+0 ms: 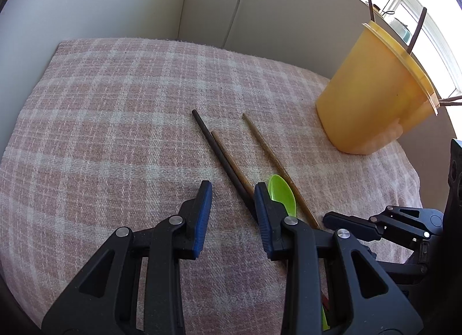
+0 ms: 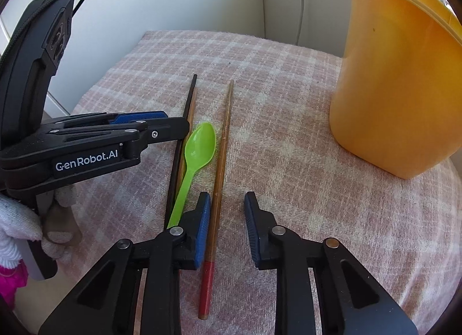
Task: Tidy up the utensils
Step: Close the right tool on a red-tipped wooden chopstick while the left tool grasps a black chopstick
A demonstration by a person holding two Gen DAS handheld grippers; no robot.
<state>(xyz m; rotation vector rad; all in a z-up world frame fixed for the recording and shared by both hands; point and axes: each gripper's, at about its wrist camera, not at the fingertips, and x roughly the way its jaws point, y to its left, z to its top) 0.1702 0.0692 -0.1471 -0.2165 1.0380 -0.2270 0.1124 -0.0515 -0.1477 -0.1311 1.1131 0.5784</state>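
Utensils half sorted: some chopsticks stand in the yellow container (image 1: 372, 98), four pieces are left on the checked cloth (image 1: 115, 121).

We judge the job partly done. The left gripper (image 1: 232, 203) is spread open and empty over the dark chopstick (image 1: 213, 147) and its brown neighbour (image 1: 231, 161). The right gripper (image 2: 226, 208), also open, straddles the red-ended chopstick (image 2: 222, 156) without closing on it; the green spoon (image 2: 199, 147) lies just left of its left pad, the container ahead to its right. We read "GenRobot.AI" on the left gripper's side.
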